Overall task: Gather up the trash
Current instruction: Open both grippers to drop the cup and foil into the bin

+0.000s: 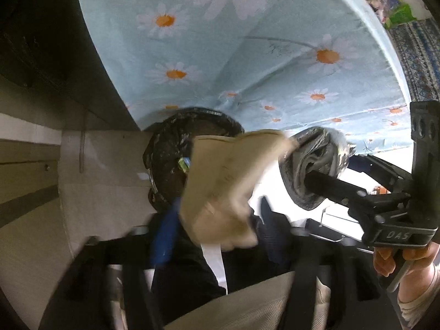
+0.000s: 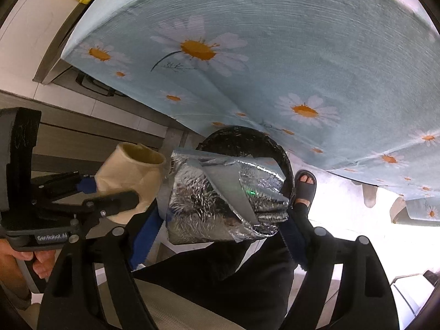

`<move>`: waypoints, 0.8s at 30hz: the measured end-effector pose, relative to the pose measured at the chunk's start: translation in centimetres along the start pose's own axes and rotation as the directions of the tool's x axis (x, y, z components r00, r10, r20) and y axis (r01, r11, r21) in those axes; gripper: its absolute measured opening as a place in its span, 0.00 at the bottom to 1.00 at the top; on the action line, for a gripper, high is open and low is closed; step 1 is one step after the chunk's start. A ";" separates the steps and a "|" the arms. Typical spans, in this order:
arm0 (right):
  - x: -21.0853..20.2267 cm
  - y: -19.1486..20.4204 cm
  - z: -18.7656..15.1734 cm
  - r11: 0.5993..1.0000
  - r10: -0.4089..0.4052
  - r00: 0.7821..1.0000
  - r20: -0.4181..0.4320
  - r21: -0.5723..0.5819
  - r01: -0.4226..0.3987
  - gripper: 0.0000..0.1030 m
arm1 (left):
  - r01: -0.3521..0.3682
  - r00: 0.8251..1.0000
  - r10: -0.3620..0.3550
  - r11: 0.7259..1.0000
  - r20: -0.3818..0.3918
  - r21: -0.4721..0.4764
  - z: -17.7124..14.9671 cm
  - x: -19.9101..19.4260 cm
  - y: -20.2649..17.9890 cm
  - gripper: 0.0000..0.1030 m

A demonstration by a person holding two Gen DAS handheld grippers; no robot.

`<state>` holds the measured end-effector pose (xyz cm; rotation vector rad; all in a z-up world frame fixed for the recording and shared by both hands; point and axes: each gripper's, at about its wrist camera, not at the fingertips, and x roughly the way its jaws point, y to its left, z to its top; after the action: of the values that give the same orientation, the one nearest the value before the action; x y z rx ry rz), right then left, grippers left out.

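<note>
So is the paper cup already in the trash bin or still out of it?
Out. The paper cup is clamped in the left hand-held gripper, beside the black-lined trash bin, not inside it.

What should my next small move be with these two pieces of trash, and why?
Probably carry both a little further over the bin, then let go. The left gripper is shut on the beige paper cup, the right gripper on the foil wrapper, and the black-lined bin sits just beyond them beside the daisy tablecloth.

Crumpled foil bag (image 2: 220,195) and beige paper cup (image 2: 129,176) above black-lined bin (image 2: 244,140).
</note>
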<state>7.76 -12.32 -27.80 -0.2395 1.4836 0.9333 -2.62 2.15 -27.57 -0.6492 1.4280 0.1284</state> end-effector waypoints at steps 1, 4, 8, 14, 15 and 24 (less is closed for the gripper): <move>0.0 -0.1 0.1 1.000 0.005 1.000 -0.001 0.004 -0.005 0.83 | 0.003 1.000 -0.003 1.000 -0.002 -0.005 0.0 0.0 0.1 0.68; -0.1 -0.4 0.1 0.999 0.027 1.000 -0.006 0.024 -0.027 0.86 | -0.003 1.000 0.003 1.000 -0.001 -0.009 0.0 0.0 0.2 0.68; -0.2 -0.8 0.3 0.999 0.034 0.999 -0.006 0.033 -0.033 0.86 | 0.001 1.000 -0.001 0.999 0.007 -0.034 0.1 -0.2 0.5 0.68; -0.9 -0.9 0.7 0.999 0.036 0.999 0.001 0.030 -0.036 0.86 | -0.005 1.000 0.005 0.999 0.018 -0.035 0.2 -0.5 0.6 0.68; -1.0 -1.0 0.7 0.999 0.037 0.999 0.003 0.030 -0.037 0.86 | -0.006 1.000 0.007 0.999 0.021 -0.034 0.3 -0.6 0.5 0.68; -2.8 0.3 0.6 0.999 0.048 0.998 0.032 0.015 -0.049 0.86 | -0.014 0.999 0.014 1.000 0.049 0.000 0.4 -2.2 -0.2 0.68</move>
<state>8.52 -12.77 -25.08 -0.1772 1.4726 0.9599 -2.58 2.83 -25.40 -0.6318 1.3852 0.1537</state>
